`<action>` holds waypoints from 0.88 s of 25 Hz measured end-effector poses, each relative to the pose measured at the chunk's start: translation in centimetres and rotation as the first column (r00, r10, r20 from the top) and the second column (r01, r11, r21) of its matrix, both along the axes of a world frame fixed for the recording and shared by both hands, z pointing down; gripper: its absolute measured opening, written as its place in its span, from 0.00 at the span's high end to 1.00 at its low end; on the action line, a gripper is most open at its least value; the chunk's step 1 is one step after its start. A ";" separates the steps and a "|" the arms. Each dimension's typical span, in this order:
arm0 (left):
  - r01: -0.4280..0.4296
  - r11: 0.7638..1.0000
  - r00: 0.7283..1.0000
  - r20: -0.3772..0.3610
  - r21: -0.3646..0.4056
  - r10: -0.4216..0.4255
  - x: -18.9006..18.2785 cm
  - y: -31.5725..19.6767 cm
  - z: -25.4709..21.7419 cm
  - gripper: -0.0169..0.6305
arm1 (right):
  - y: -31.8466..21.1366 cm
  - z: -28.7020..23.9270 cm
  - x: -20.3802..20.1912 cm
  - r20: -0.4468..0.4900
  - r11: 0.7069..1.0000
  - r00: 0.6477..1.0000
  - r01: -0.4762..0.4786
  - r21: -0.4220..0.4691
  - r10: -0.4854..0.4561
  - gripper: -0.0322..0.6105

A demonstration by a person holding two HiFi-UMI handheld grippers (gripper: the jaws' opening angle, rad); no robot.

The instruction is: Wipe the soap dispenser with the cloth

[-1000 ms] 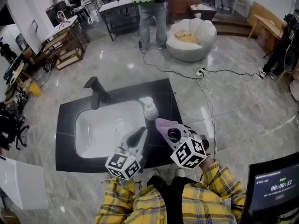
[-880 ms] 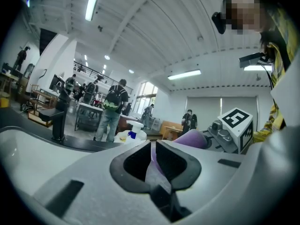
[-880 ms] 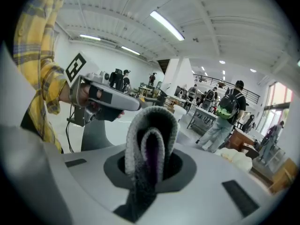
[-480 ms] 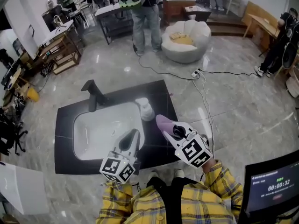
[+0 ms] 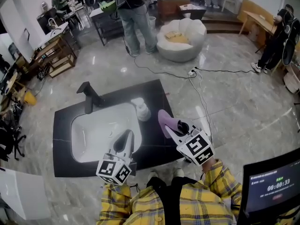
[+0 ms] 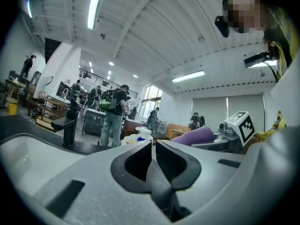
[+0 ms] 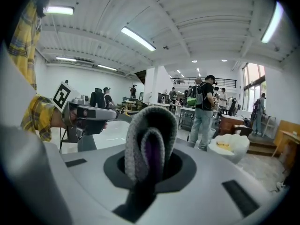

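While the right gripper (image 5: 172, 129) clamps the purple cloth (image 5: 164, 120) just beside the soap dispenser (image 5: 140, 109), not touching, the left gripper (image 5: 125, 138) hangs closed and empty.

A black bench (image 5: 61, 149) stands on the glossy grey marble floor (image 5: 234, 111), with 1 white basin (image 5: 93, 135) sunk into its top. A black tap (image 5: 88, 96) stands on the bench at 11 o'clock from the basin. 1 white soap dispenser (image 5: 140, 109) stands upright at the basin's 2 o'clock corner. Beyond the bench at 1 o'clock, a white power strip (image 5: 192, 72) lies on the floor.
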State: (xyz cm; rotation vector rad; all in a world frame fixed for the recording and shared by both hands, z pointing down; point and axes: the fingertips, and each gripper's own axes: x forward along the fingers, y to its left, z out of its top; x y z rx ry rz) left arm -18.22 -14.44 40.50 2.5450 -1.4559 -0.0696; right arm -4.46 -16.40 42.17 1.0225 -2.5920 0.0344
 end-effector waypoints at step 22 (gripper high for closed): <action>0.022 0.999 1.000 -0.003 -0.031 -0.023 -1.2 -1.7 1.0 0.96 | -1.9 1.0 0.2 0.047 0.997 0.997 -0.063 -0.040 0.065 0.88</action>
